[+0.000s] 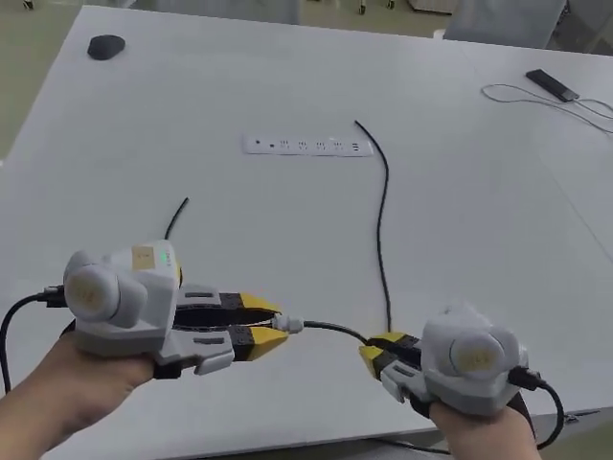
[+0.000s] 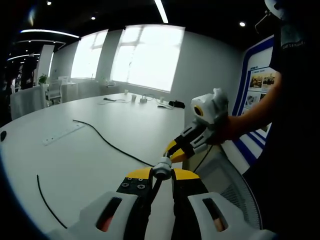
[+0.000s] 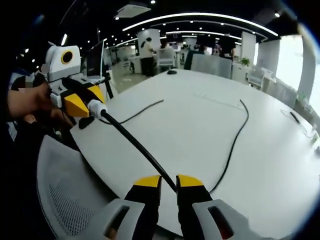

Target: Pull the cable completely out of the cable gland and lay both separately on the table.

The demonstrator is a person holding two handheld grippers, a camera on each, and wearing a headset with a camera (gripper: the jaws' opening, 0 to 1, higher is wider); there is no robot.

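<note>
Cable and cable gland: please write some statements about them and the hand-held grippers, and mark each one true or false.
1. The left hand-held gripper is shut on the cable gland. True.
2. The cable lies free of the gland. False: it runs out of the gland to the right hand-held gripper.
3. The right hand-held gripper is shut on the cable. True.
4. The power strip lies between the grippers. False: it lies farther off on the table.

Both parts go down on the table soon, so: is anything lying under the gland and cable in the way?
Nothing visible does. The left gripper holds the cable gland, the right gripper the cable, over bare table. The power strip lies well farther away.
</note>
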